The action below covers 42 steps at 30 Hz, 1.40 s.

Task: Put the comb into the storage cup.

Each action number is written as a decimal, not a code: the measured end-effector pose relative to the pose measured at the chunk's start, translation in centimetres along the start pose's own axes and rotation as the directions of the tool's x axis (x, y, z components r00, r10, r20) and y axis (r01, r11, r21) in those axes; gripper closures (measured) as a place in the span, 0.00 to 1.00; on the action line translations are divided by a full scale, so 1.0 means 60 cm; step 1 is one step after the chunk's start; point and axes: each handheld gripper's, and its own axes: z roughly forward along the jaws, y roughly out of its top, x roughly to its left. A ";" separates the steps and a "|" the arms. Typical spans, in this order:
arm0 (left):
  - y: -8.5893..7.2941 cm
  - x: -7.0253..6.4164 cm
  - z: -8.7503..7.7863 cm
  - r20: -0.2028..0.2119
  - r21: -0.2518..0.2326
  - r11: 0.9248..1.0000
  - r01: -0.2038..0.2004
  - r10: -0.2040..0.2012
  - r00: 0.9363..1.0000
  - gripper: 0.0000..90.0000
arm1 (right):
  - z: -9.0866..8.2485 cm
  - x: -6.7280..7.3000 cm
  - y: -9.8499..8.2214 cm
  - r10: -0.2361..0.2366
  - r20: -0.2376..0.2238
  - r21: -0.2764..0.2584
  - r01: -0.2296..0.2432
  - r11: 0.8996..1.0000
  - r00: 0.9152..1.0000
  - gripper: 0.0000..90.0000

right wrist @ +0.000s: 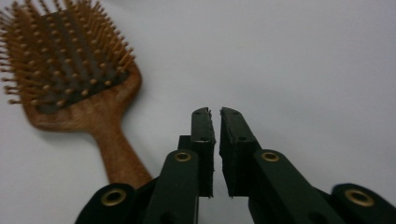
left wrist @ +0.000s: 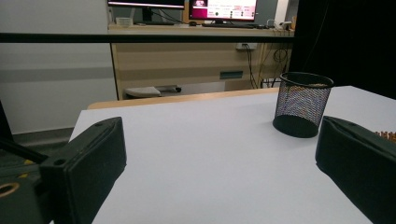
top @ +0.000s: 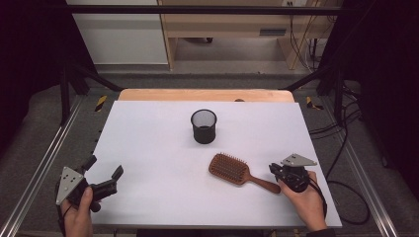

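On your table (top: 148,148) you have: one wooden hairbrush (top: 234,170); one black mesh cup (top: 203,126). In your hands you hold two grippers, one left gripper (top: 104,170), one right gripper (top: 273,169).

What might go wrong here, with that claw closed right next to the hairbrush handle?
The right claw looks shut on nothing: the hairbrush handle lies beside it, not between the jaws, so lifting now would probably leave the brush on the table. Pushing sideways could slide or spin it. Later, the mesh cup looks light and may tip if the brush is dropped in carelessly.
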 end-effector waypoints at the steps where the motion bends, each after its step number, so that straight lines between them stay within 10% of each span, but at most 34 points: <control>1: 0.000 0.000 0.000 0.000 0.000 1.000 0.001 -0.001 1.000 0.02 | 0.005 0.006 -0.001 -0.004 -0.036 0.028 0.005 1.000 0.999 1.00; 16: -0.001 -0.001 0.002 0.007 0.008 1.000 0.000 0.000 1.000 0.02 | 0.014 0.045 -0.012 -0.025 -0.172 0.161 0.053 0.986 0.985 1.00; 42: -0.002 -0.002 0.002 0.004 0.015 1.000 -0.003 0.003 1.000 0.02 | -0.011 0.062 0.000 0.022 -0.197 0.113 0.001 0.994 0.980 0.99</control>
